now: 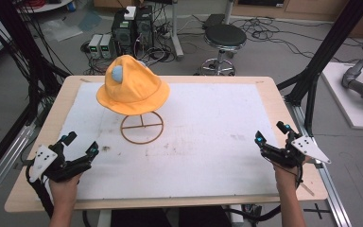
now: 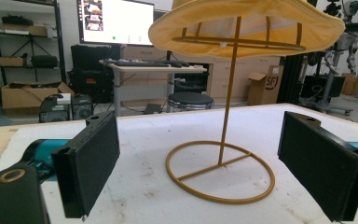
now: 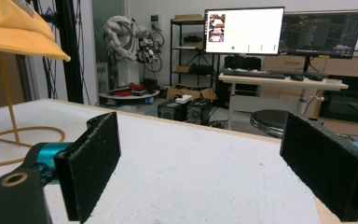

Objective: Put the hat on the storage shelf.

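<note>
Two grippers sit nearest me, one at each front corner of the table (image 1: 52, 101), and I read that as a ready stance: both are held low over the white mat (image 1: 203, 142), well apart from anything, with nothing between their jaws. The left gripper (image 1: 78, 144) has its jaws spread wide; in the left gripper view the black pads (image 2: 91, 163) frame the scene ahead with a broad gap. The right gripper (image 1: 272, 133) is released too, its jaws equally far apart in the right gripper view, pointing over bare mat towards the far edge.

Ahead of the left gripper, and a little to the side of its line, stands the stand (image 2: 221, 170): a thin ring base flat on the mat, crossed by a bar, with one upright rod rising from it. I judge the left gripper is aimed this way because the stand sits squarely between its jaws in its own view, though still well short of them. From the right gripper, the stand lies far off to the left.

On top of the rod rests the hat (image 1: 132, 85), clear of the mat. It is a soft yellow-orange bucket hat with a floppy, wavy brim and a rounded crown carrying a pale blue patch. From beneath, a hoop of the stand holds the brim open.
</note>
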{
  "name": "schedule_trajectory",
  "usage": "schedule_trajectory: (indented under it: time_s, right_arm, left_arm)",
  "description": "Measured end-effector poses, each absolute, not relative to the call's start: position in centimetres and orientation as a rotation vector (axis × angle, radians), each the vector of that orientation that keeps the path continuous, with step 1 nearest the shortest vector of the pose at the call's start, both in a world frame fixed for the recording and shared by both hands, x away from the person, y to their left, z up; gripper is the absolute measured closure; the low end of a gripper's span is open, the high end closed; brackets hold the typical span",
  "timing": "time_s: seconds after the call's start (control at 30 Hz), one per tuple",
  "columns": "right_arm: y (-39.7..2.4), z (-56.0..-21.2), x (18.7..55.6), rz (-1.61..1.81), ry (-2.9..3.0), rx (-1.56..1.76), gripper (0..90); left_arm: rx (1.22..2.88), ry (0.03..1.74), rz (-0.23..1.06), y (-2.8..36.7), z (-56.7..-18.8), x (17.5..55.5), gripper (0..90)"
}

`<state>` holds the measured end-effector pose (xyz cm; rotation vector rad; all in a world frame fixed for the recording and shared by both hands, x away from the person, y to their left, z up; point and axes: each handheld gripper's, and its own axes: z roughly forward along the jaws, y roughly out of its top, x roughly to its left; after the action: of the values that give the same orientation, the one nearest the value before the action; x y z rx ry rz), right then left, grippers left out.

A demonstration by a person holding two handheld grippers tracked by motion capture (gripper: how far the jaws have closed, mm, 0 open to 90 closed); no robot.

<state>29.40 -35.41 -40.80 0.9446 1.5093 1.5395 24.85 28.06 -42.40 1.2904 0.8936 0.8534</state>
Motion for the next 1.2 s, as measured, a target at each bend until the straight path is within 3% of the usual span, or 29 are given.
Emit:
schedule_trajectory:
  time_s: [1.2]
  right_arm:
    - [-36.11,-41.24,28.97,1.556,1.494,0.965,12.1]
  left_arm:
    - [1.288,0.894,0.861,28.35,-42.25,24.95,13.1]
